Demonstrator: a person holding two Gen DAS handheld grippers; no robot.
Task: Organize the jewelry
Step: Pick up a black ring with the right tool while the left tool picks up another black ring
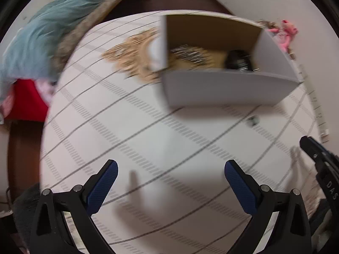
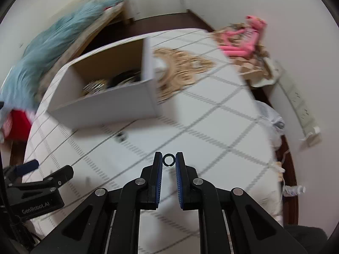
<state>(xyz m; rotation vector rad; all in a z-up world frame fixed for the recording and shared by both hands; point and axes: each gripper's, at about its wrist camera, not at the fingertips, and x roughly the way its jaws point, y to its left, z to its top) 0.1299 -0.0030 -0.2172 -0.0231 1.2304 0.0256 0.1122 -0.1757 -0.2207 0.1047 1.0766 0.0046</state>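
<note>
Fingertips of the right gripper [image 2: 168, 159] pinch a small black ring [image 2: 168, 160] above the checked tablecloth [image 2: 222, 127], the open jewelry box [image 2: 106, 103] lying ahead and leftward (blurred, already holding pieces), while the left gripper [image 1: 170, 182] gapes wide and empty nearer it.

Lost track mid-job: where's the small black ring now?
Right wrist view: the black ring is pinched between the right gripper fingertips, above the striped cloth, short of the grey box.

Motion blur smears the jewelry inside the box [image 1: 231, 91]; a small dark item [image 1: 253, 121] on the worktop [image 1: 148, 137] is unidentifiable.
</note>
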